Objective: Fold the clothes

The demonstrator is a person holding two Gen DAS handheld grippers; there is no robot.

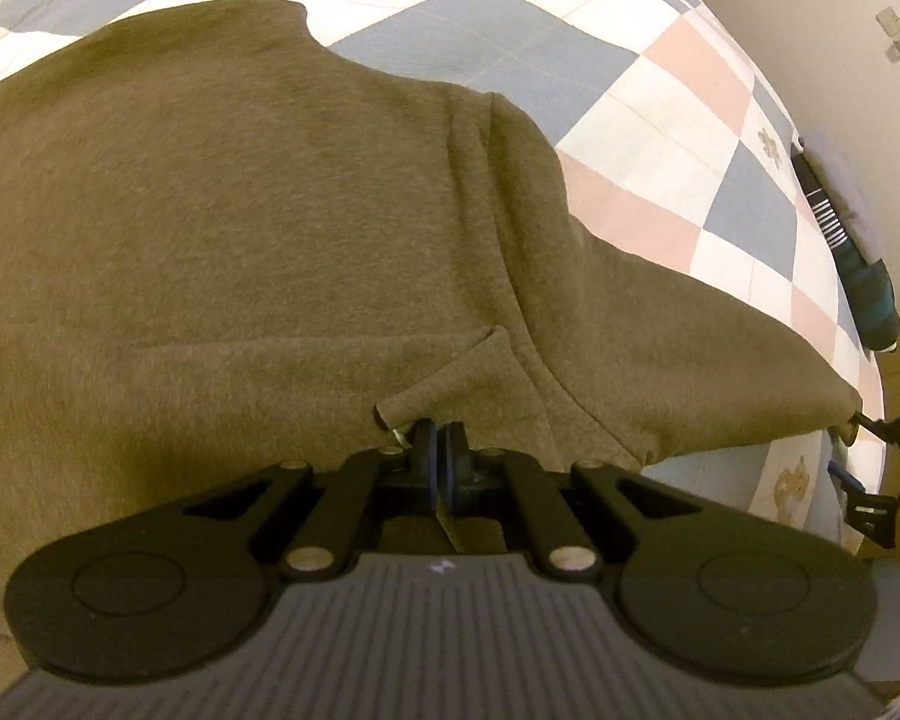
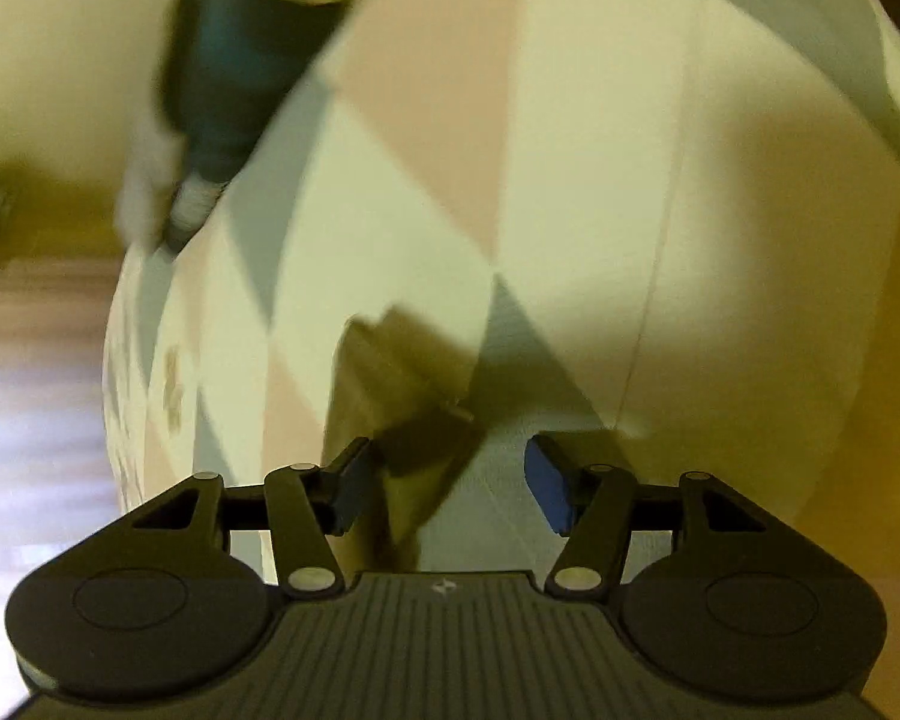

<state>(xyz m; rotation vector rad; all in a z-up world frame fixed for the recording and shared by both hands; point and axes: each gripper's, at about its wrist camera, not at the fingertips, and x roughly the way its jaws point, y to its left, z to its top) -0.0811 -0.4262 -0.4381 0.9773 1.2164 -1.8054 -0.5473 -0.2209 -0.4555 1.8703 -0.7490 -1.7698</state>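
**Left tool pinching the sweatshirt hem, right tool spread above the sleeve end**

The left tool is gripping with its two fingers pressed together, clamping a small folded flap at the near edge of the olive-brown sweatshirt. The garment is lying spread on the bed, filling the view ahead of this tool and off to its left. A seam is running away from the fingers, and a sleeve is stretching out to the right toward the edge of the checked quilt.

Far to the right of the left tool, at the sleeve's end, the right tool is showing as a black frame just beside the cloth; a dark blue-green garment is lying beyond it at the bed's edge.

In the blurred right wrist view, the right tool is standing with its blue-padded fingers apart, clamping nothing. The brown sleeve end is lying just ahead, nearer the left finger, on the quilt. The blue-green garment is sitting well ahead and to the left.
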